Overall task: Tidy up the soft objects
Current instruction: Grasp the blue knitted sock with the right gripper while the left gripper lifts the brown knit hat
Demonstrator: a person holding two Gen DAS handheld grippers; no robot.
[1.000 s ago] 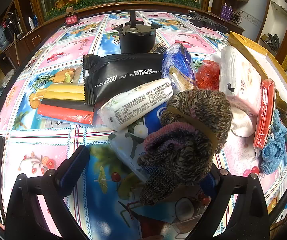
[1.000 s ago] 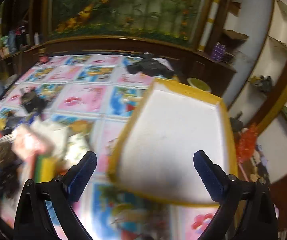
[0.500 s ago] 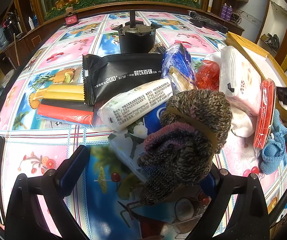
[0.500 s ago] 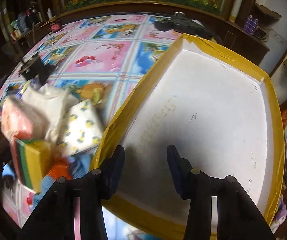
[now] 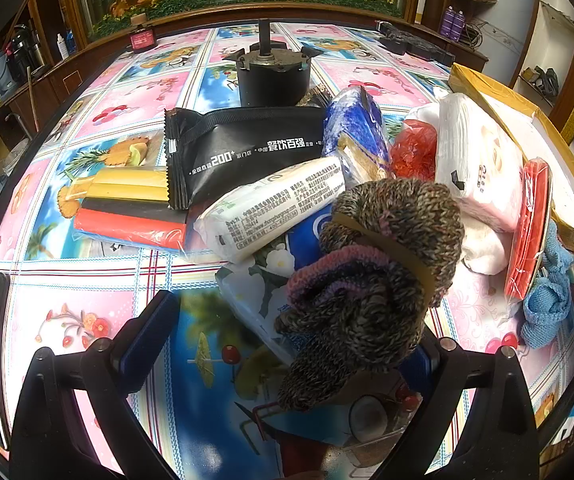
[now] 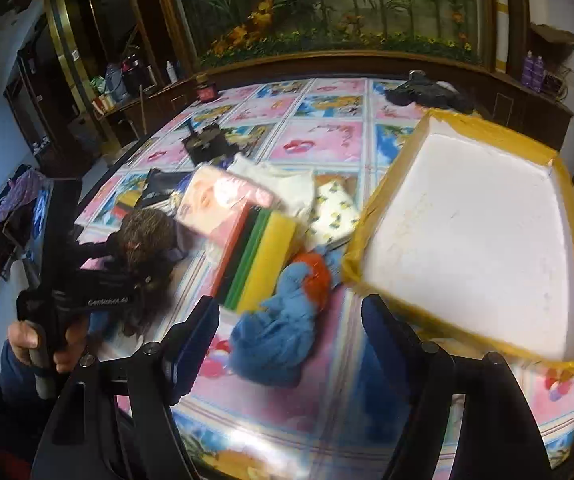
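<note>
Two grippers in play over a busy worktop [image 5: 99, 312] with a loud pink and blue fruit-print cover. Left gripper [image 5: 291, 334] has its jaws spread wide, and a brown marled knit hat [image 5: 383, 272] with a pink-purple band sits bunched up between them, hard against the right-hand jaw and clear of the left one, so I can't call it a proper grip. From the right wrist view you can see a hand [image 6: 43, 344] on that gripper's handle, hat hanging at the front of it.

Right gripper [image 6: 289, 340] has its jaws fairly far apart with nothing between them; they've just been opening. It hovers above a crumpled light blue knit thing [image 6: 283, 336] lying on the cover, just beside the near-left corner of a white foam tray [image 6: 475, 248] with yellow tape round its rim. Tray is bare inside.

Rest of the soft stuff is piled in the middle: a black pouch [image 5: 243, 152] with white print, a white tissue pack [image 5: 275, 208] leaning across it, a blue bag [image 5: 353, 128], something in red plastic [image 5: 413, 150], a fat white and pink tissue pack [image 5: 479, 168], and a stack of yellow, black and red sponges [image 5: 127, 212] flat on the left. A second sponge pack [image 6: 255, 256] stands tilted next to the blue knit. Behind the pile sits a black round metal part [image 5: 273, 76] with a shaft poking up
</note>
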